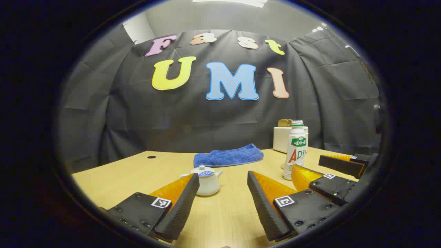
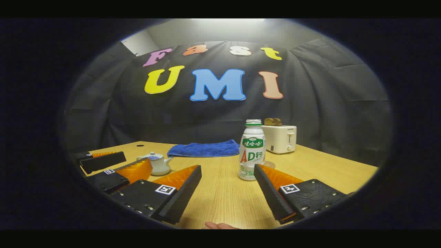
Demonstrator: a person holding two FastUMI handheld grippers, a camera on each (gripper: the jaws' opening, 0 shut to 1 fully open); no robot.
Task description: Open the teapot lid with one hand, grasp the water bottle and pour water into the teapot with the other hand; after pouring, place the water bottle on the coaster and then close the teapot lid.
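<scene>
**Both grippers wait in front of the teapot and the bottle**

The table (image 2: 320, 168) of light wood carries all things of the task. At its far edge lies a folded blue towel (image 2: 204, 149), and to the right of it stands a white toaster (image 2: 280, 138) with bread in its slots.

The left gripper (image 1: 222, 193) has its fingers wide apart and holds nothing; the teapot (image 1: 206, 181) stands just ahead, a little left of the gap. The right gripper (image 2: 227, 189) is also spread open and empty, and the water bottle (image 2: 252, 150) stands upright just ahead of its right finger.

I judge the task is at its very beginning: the lid (image 1: 203, 170) sits on the teapot, the bottle is untouched. The next move calls for the left gripper to go forward and down and close on the small knob of the lid.

Just behind the bottle a round coaster (image 2: 268, 164) is partly visible.

The bottle has a green and red label; I do not read it off.
</scene>
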